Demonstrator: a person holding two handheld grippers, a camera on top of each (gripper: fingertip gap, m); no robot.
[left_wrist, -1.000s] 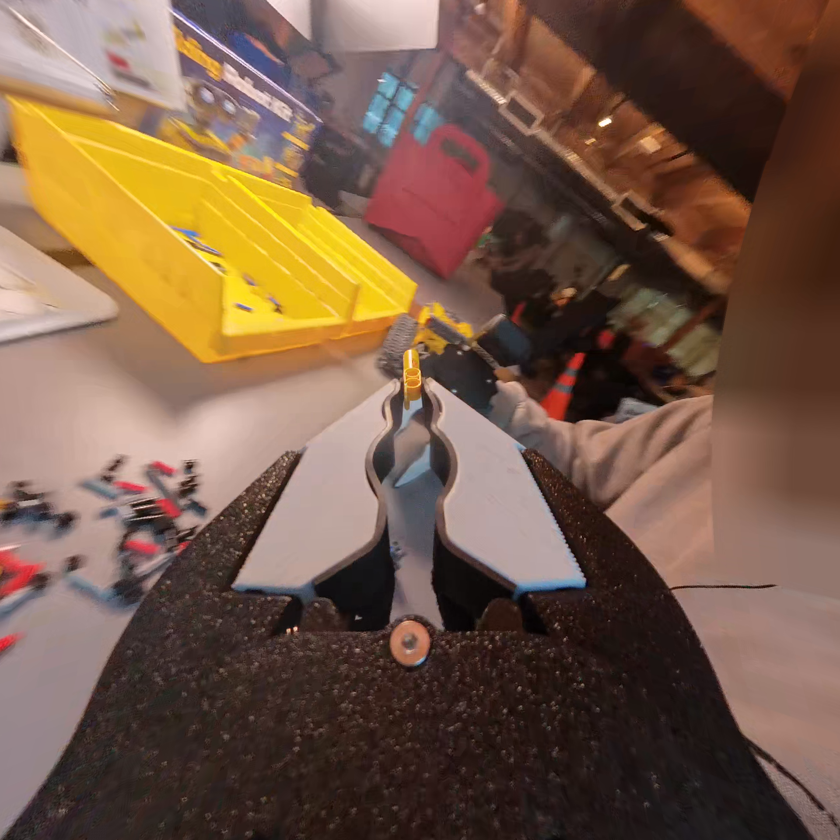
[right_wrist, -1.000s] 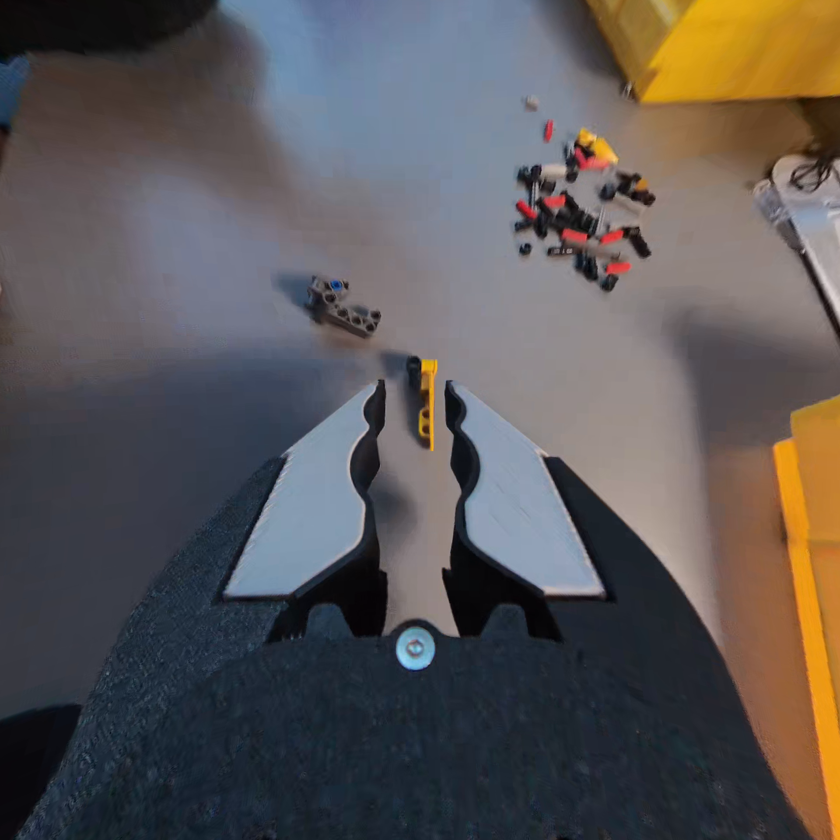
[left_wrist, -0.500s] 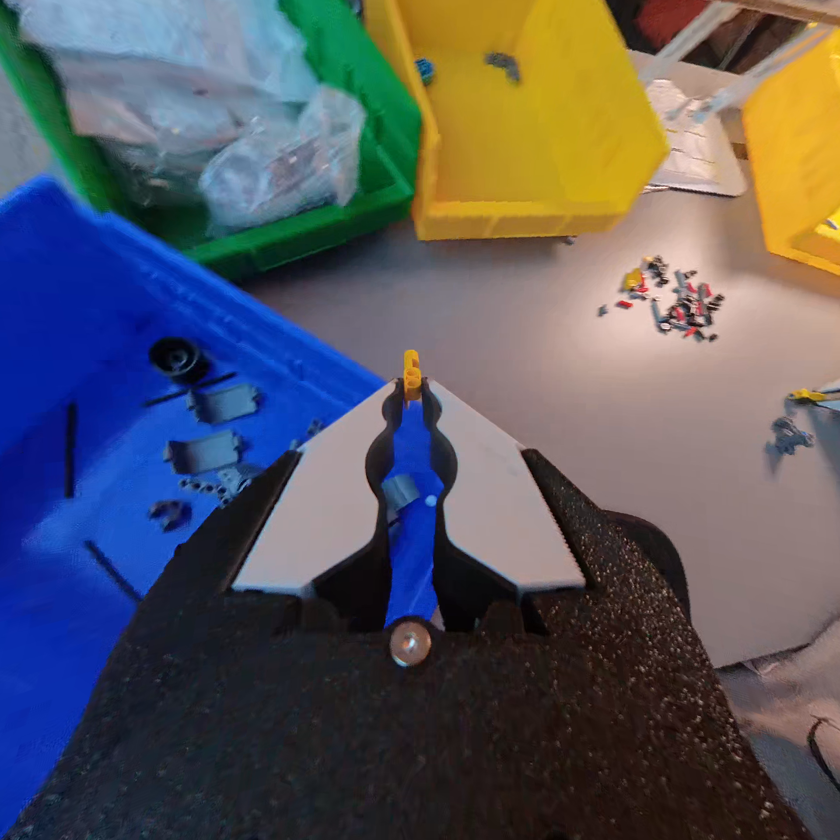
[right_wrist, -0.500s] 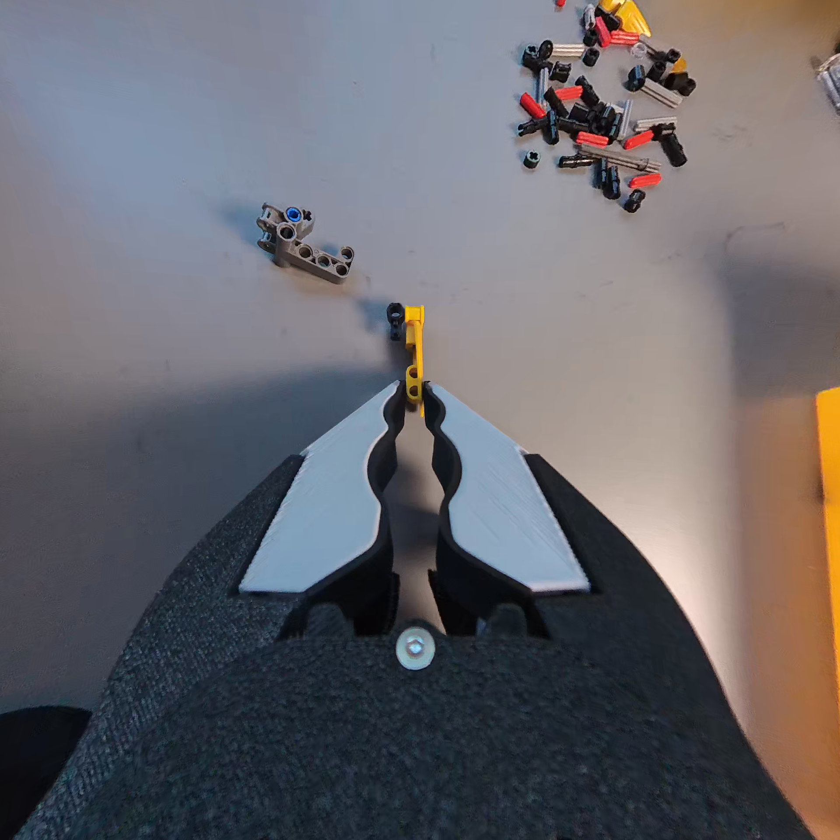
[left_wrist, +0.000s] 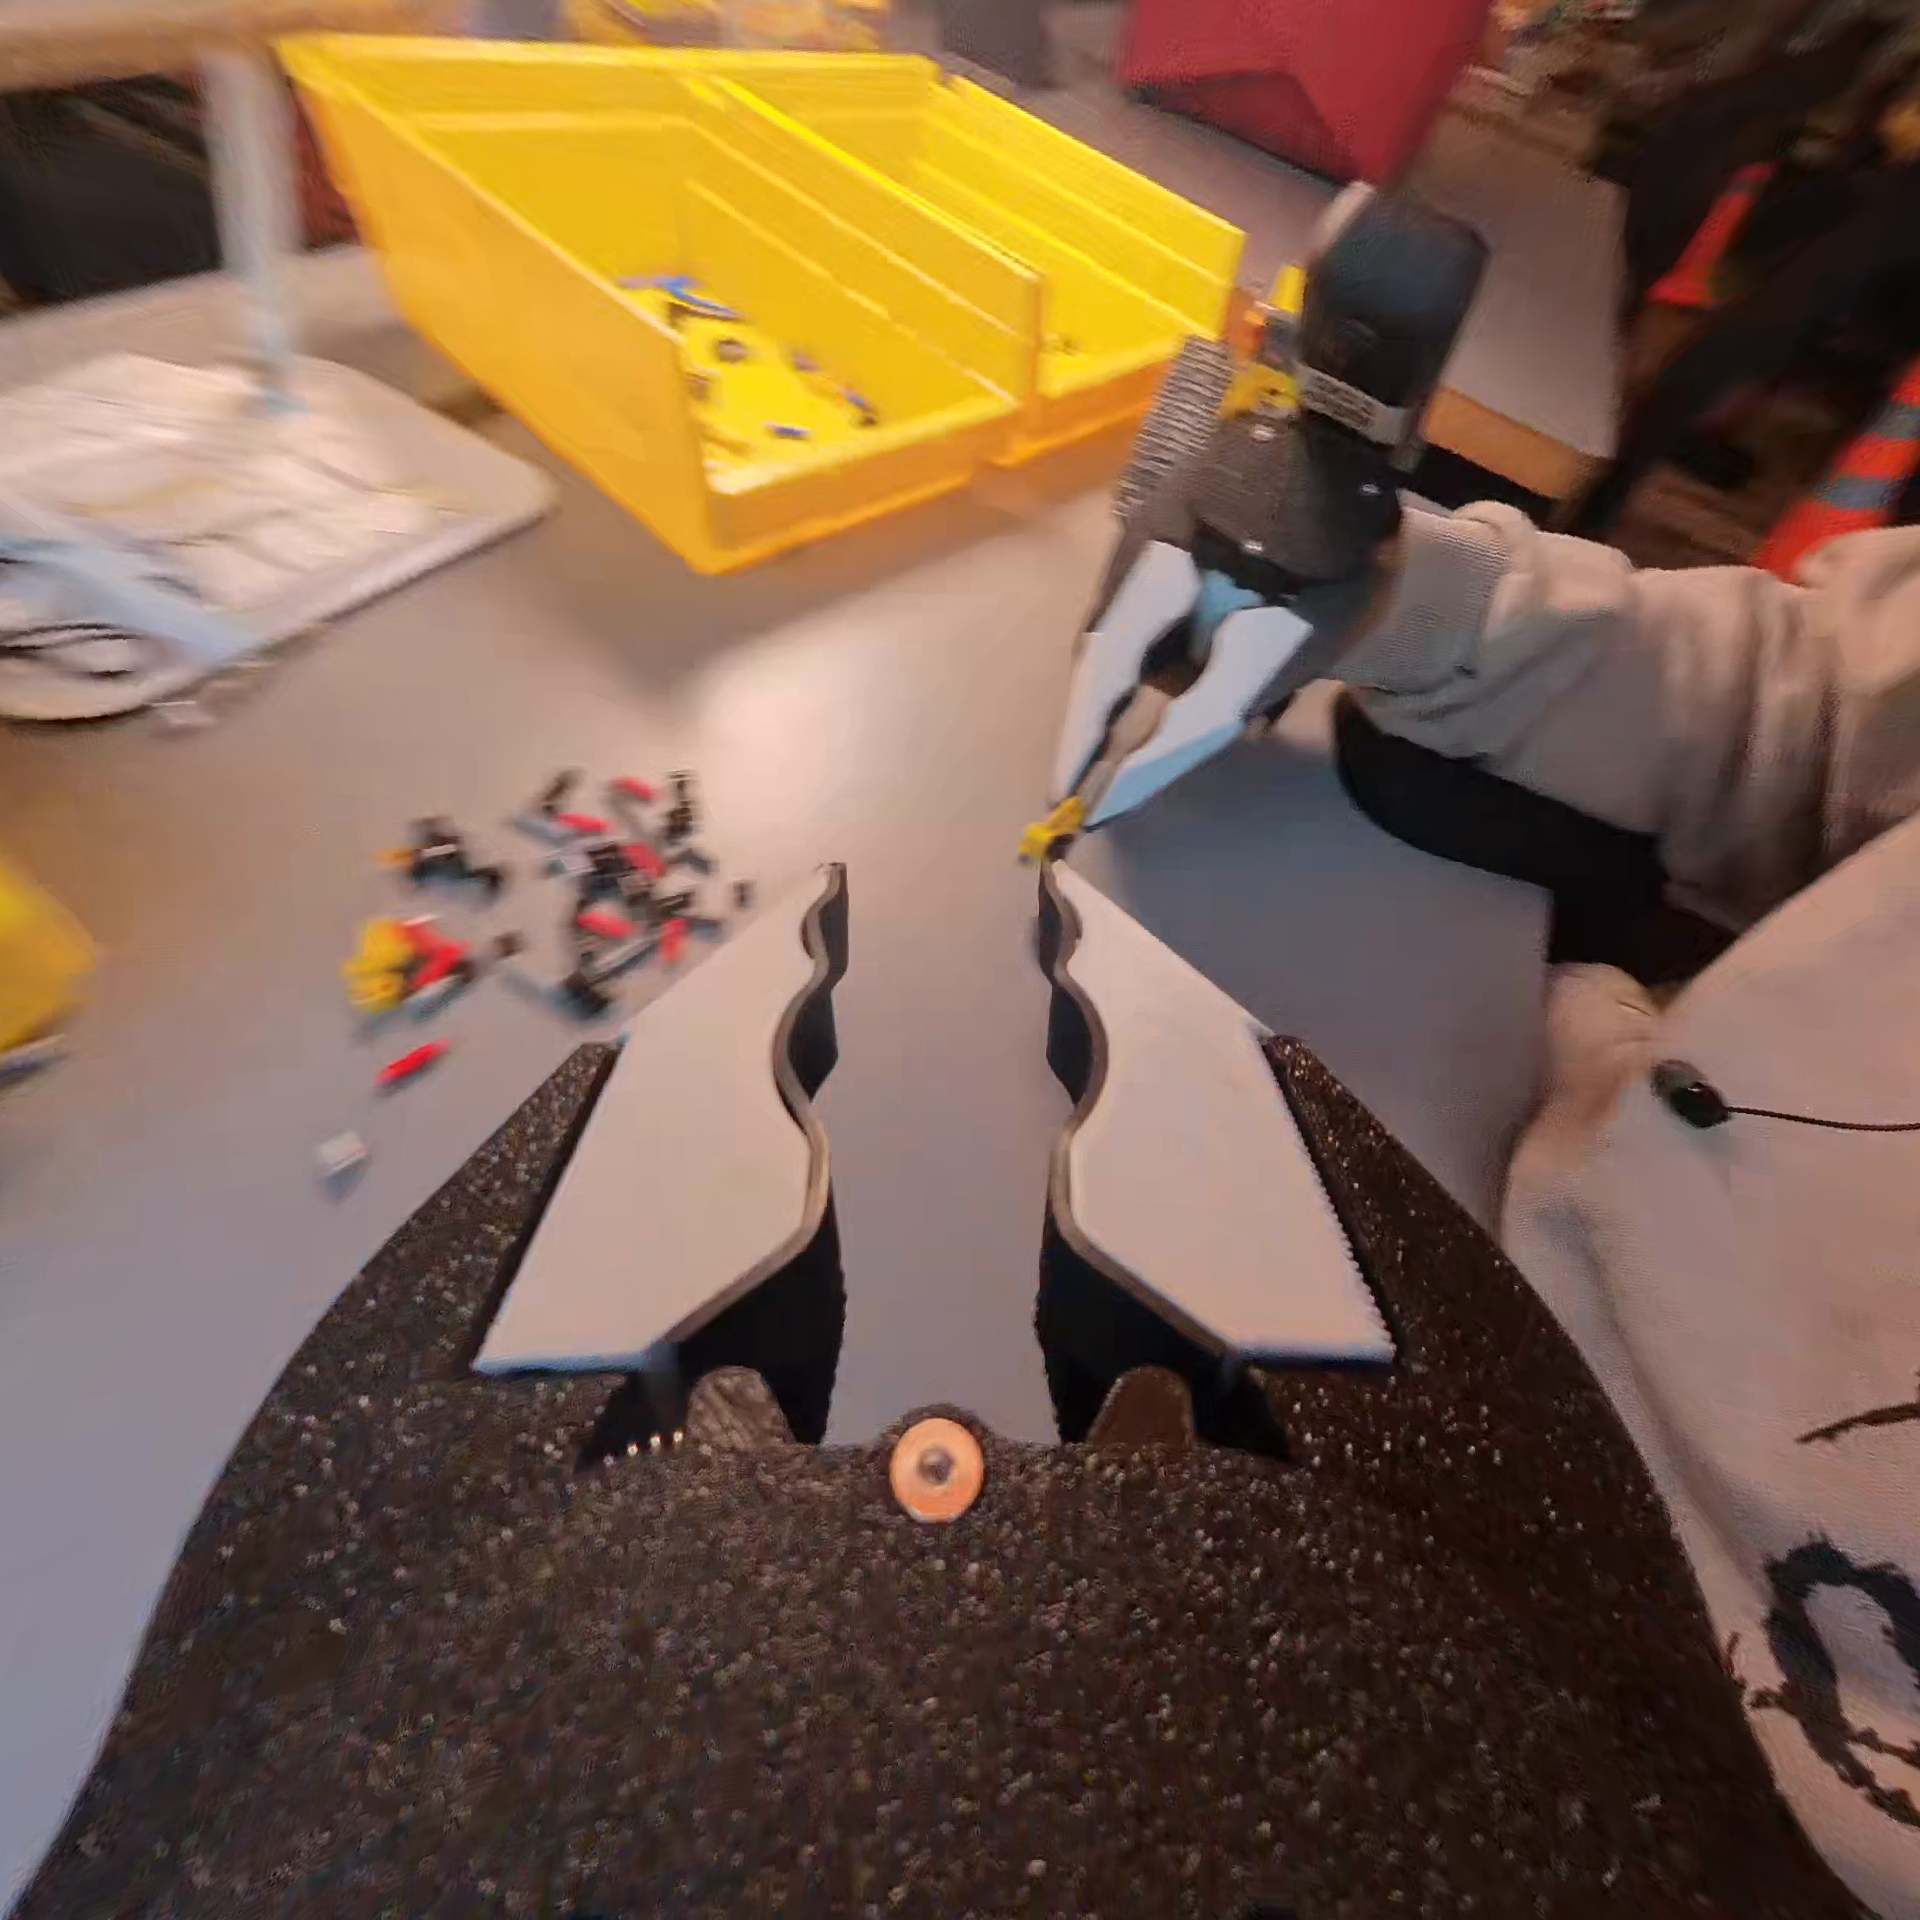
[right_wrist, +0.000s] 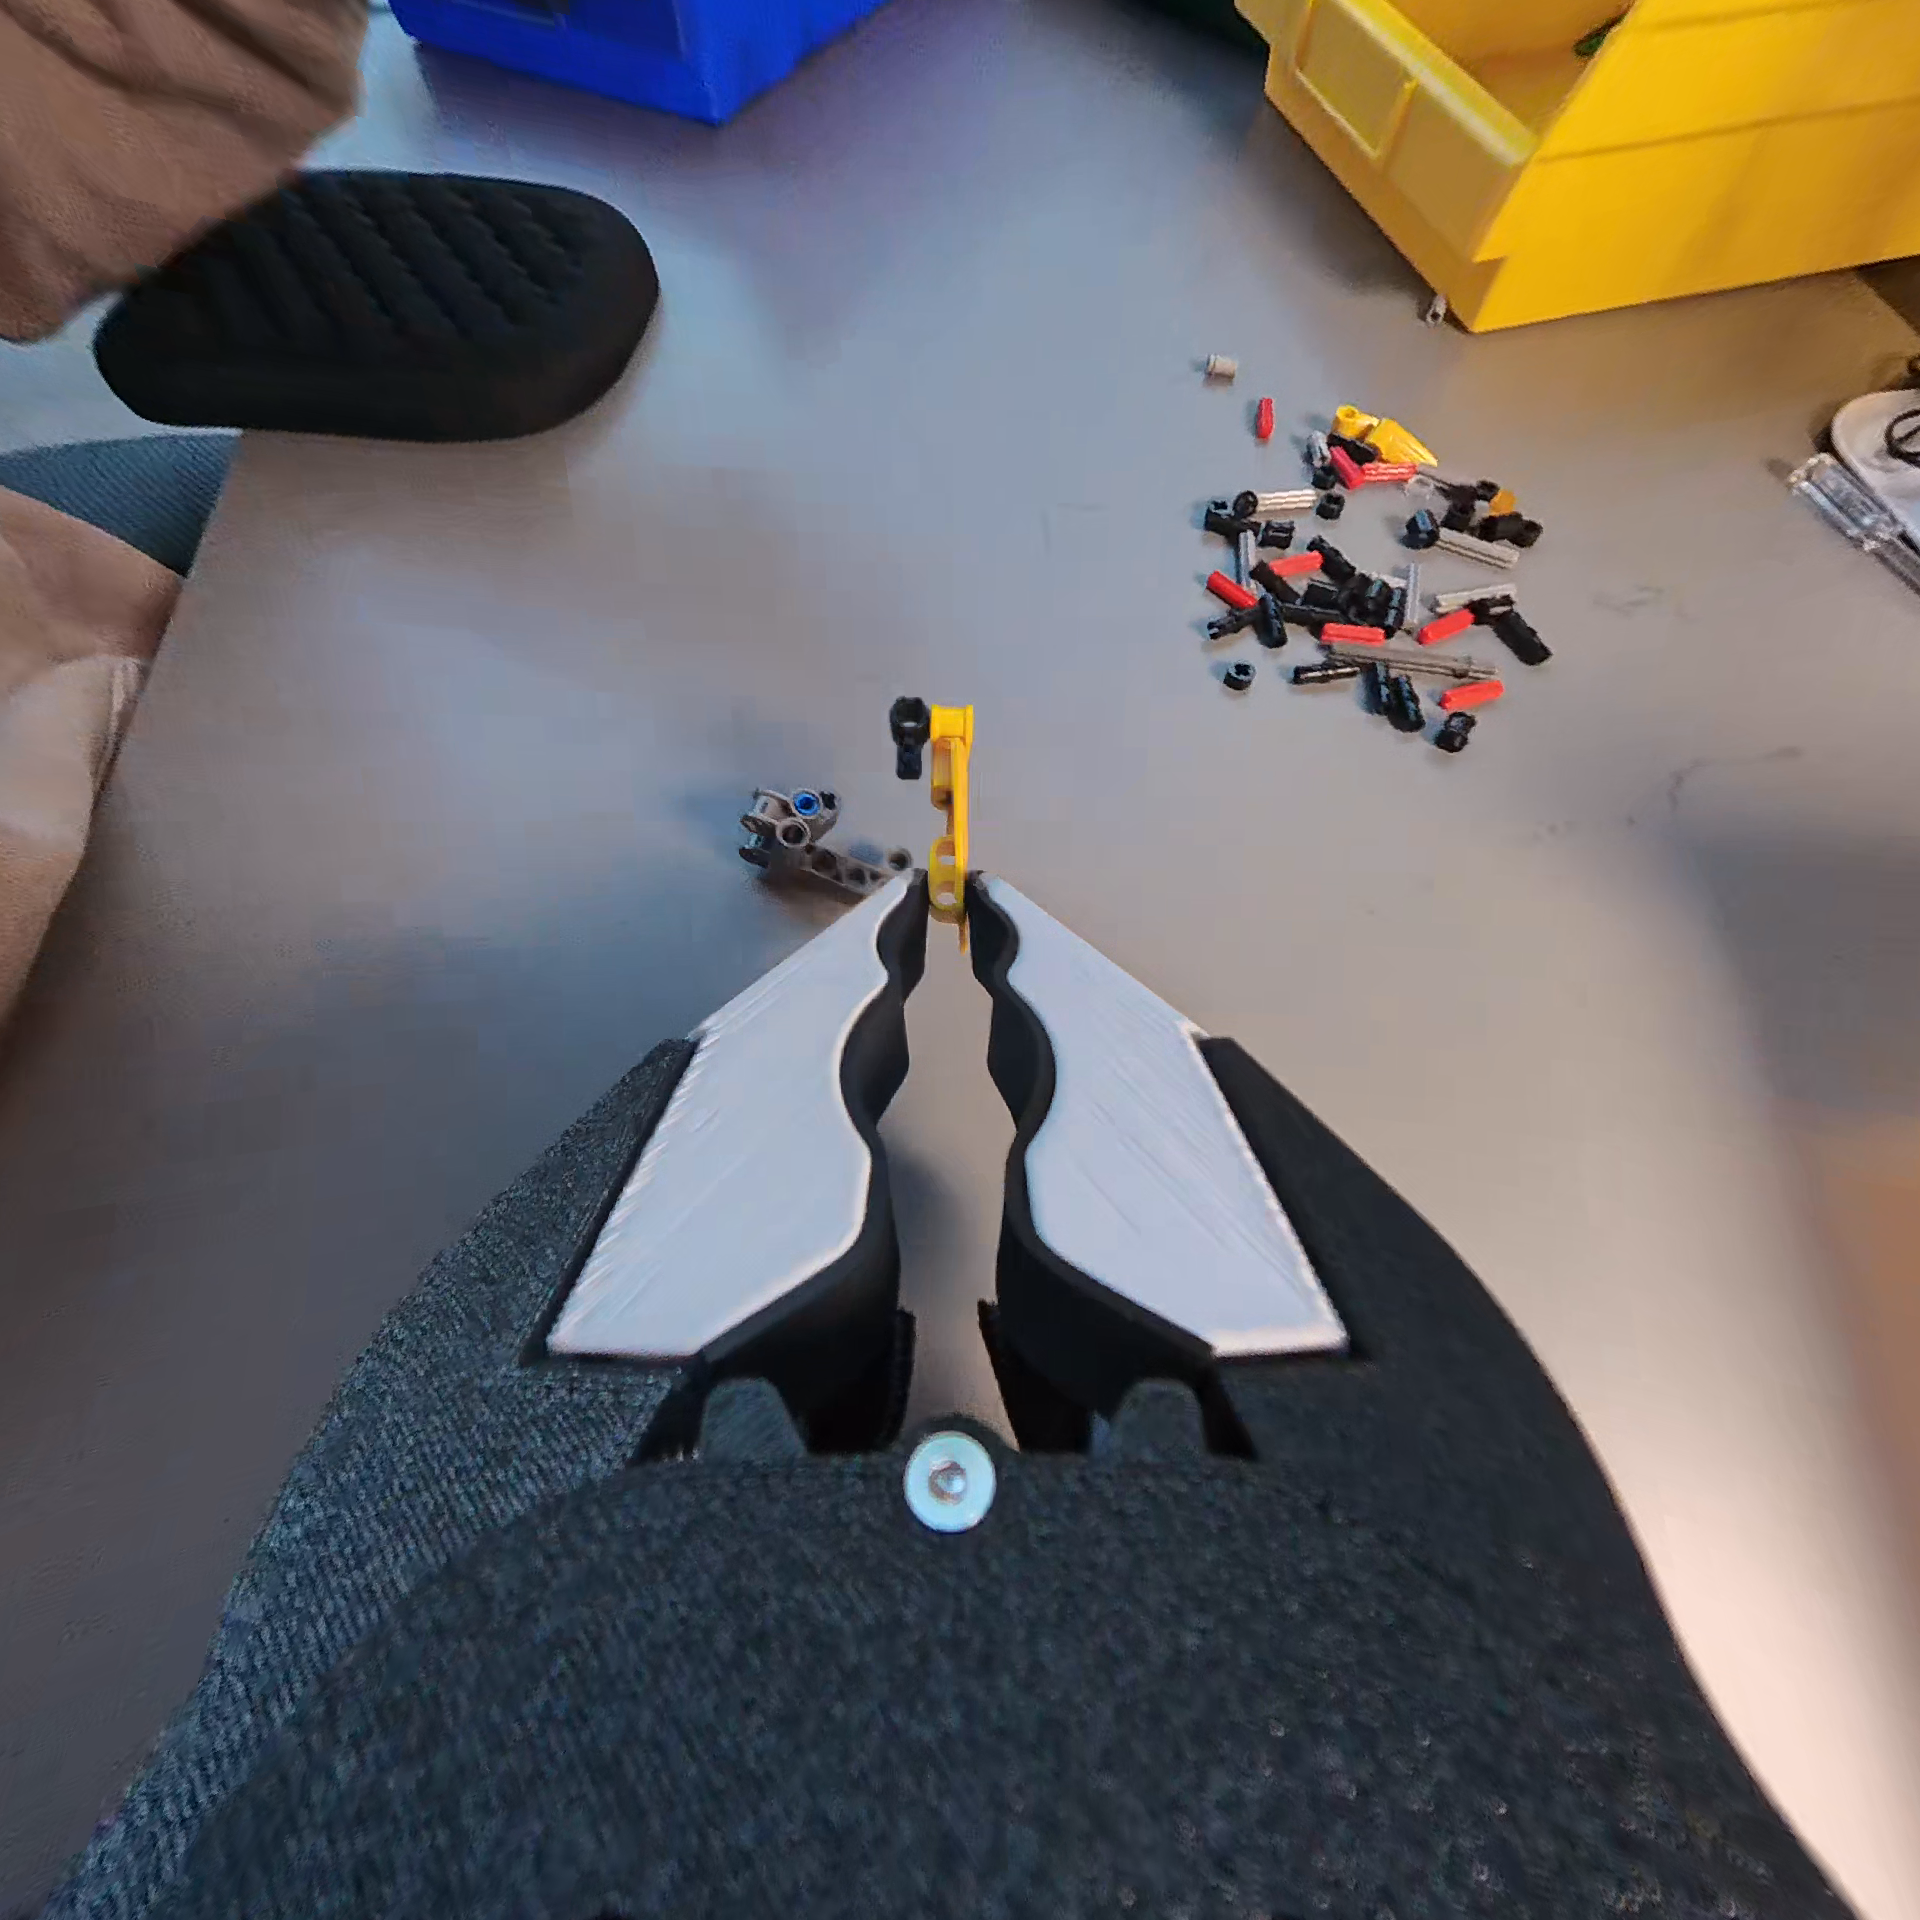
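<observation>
While the left gripper (left_wrist: 940, 894) hangs wide open over the grey table (right_wrist: 520, 727) with nothing in it, the right gripper (right_wrist: 945, 883) is pinched tight on the near end of a thin yellow bar (right_wrist: 949, 805) with a black pin (right_wrist: 907, 732) at its far tip. Just beside it lies a grey bracket (right_wrist: 805, 842); farther off sits a pile of small parts (right_wrist: 1371, 561), then the yellow bin (right_wrist: 1662, 187). So slim a grip at one end could let the bar twist or slip loose.
</observation>
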